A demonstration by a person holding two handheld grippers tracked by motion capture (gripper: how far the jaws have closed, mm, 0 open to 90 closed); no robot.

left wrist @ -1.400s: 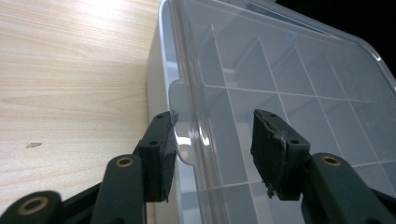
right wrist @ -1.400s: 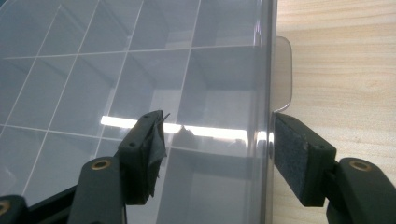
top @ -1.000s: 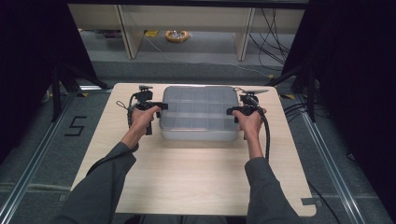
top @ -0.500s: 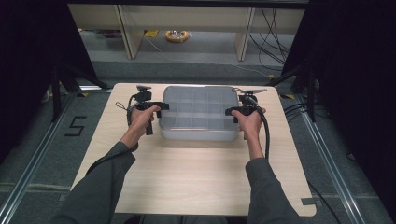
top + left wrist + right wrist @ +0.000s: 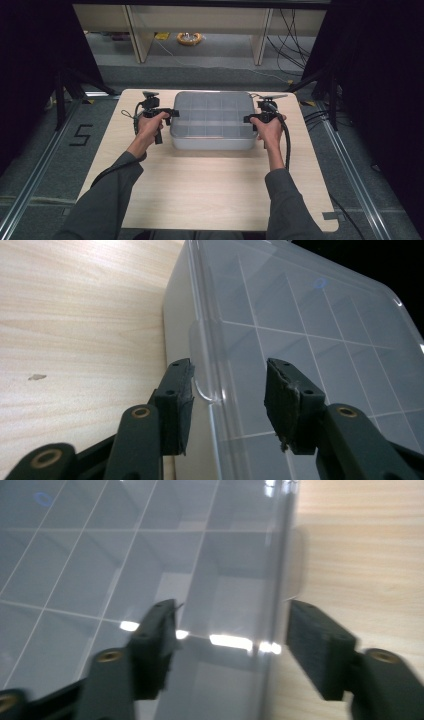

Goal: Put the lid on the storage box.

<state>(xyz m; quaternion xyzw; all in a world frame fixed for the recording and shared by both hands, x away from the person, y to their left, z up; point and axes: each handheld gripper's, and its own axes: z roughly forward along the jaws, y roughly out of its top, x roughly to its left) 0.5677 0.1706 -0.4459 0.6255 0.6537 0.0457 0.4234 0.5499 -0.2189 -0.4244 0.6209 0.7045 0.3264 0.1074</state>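
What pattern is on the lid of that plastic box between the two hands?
The clear box lid shows a grid of pale divider lines, marking square compartments beneath. The left gripper view shows it best.

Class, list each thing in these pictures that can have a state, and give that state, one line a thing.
Clear compartment box: lid on, flat on the table.
Left gripper: open, fingers astride the box's edge latch; just been closing.
Right gripper: open, astride the opposite edge; just been closing.
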